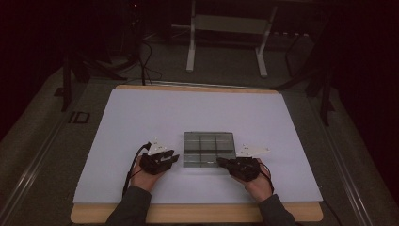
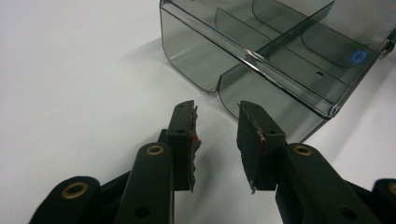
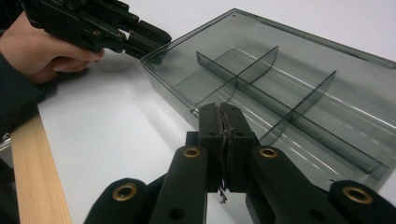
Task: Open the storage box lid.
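Note:
A smoky clear plastic box [image 1: 209,148] with inner dividers lies flat in the middle of the white sheet; its compartments look empty. My left gripper [image 1: 175,157] rests on the sheet just left of the box. In the left gripper view it [image 2: 217,114] stands open with nothing between its fingers, pointing at the box's [image 2: 280,51] near corner. My right gripper [image 1: 219,161] sits at the box's front right corner. In the right gripper view its jaws [image 3: 220,108] are pressed together, empty, just before the box's [image 3: 289,79] edge.
The white sheet [image 1: 141,117] covers a wooden tabletop [image 3: 32,177] whose edge runs close to the hands. A hand [image 3: 37,51] holds the left gripper [image 3: 144,37] by the box's far corner. White stand legs [image 1: 190,47] rise on the dark floor behind the table.

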`<state>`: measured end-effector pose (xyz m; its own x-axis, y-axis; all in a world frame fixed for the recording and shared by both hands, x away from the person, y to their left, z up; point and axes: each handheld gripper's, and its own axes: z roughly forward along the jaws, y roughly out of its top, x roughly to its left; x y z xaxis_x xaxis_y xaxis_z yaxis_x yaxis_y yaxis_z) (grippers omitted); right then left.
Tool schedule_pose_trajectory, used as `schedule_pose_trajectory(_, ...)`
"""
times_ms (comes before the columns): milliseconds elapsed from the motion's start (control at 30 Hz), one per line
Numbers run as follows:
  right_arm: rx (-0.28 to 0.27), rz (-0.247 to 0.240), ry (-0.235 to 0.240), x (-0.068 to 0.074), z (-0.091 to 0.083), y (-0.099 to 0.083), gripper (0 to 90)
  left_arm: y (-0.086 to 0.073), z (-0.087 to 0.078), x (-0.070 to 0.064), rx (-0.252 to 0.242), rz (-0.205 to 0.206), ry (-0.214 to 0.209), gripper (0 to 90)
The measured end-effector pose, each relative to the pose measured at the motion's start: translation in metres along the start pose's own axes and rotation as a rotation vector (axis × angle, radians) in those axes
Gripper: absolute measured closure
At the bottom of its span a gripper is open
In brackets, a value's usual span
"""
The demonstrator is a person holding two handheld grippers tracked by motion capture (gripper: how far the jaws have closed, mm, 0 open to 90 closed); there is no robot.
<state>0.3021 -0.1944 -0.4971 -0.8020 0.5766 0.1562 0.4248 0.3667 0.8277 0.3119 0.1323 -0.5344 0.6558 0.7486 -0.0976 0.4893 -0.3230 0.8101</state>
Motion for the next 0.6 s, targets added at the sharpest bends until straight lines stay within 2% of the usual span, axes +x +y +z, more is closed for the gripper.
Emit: schedule_pose_trajectory(600, 0.028, -0.029, 0.05, 0.014, 0.014, -0.006, 88.4, 0.0, -0.007, 0.0, -0.018, -0.009, 0.004, 67.1)
